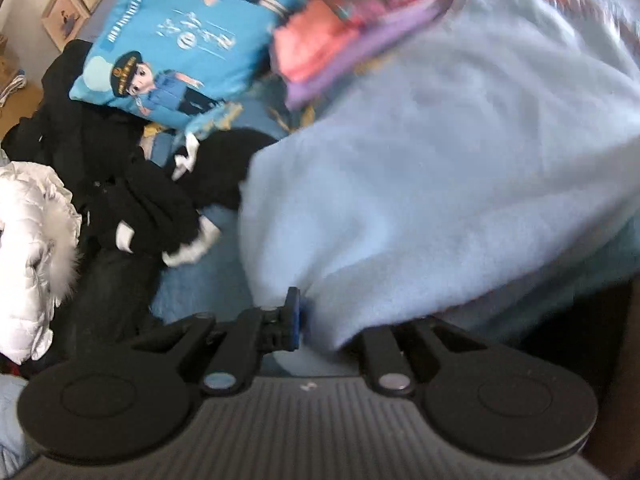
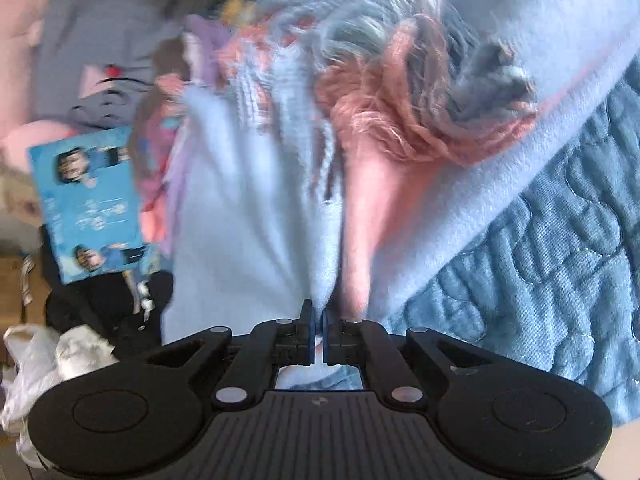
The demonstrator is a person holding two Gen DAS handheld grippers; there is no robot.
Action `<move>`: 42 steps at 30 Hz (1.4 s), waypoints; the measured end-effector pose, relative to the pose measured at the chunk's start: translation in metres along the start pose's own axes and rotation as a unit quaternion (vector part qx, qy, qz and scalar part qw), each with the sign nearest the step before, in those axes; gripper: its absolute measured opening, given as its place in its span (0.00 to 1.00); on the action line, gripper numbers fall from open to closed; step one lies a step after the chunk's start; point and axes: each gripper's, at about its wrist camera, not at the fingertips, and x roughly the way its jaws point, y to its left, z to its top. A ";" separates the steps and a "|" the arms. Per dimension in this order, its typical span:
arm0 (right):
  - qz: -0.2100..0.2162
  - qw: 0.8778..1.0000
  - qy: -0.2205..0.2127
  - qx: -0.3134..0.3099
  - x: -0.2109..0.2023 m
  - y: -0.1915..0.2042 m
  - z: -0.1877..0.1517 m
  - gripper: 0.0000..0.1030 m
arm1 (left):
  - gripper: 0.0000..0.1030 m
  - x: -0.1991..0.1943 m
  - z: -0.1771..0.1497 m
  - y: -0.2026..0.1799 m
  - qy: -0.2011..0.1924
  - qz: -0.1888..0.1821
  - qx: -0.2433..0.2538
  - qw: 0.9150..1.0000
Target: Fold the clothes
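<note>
Between both claws hung the light-blue fleece garment [image 1: 440, 152], spreading up and away over the bed's blue quilt [image 2: 560, 272]. Left claw [image 1: 308, 316] pinched its lower edge, one finger hidden; right claw [image 2: 318, 332] clamped another edge. Black clothes [image 1: 132, 184] and a cartoon cushion [image 1: 172, 36] crowded the left.

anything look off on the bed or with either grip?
Unfolded black clothes and a white puffer jacket sprawl left of the light blue fleece. Left gripper and right gripper both pinch fleece; grips look fine.
</note>
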 end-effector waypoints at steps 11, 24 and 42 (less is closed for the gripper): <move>0.071 0.974 -0.010 -0.214 -0.003 0.068 -0.013 0.06 | 0.14 0.012 -0.008 0.053 0.017 0.023 -0.183 0.983; 0.078 0.997 -0.024 -0.007 -0.013 -0.009 0.010 0.40 | 0.17 0.021 -0.038 0.098 0.054 0.019 -0.342 0.938; 0.104 0.987 -0.047 -0.111 -0.018 0.039 0.022 0.05 | 0.17 0.028 -0.038 0.101 0.060 0.056 -0.359 0.930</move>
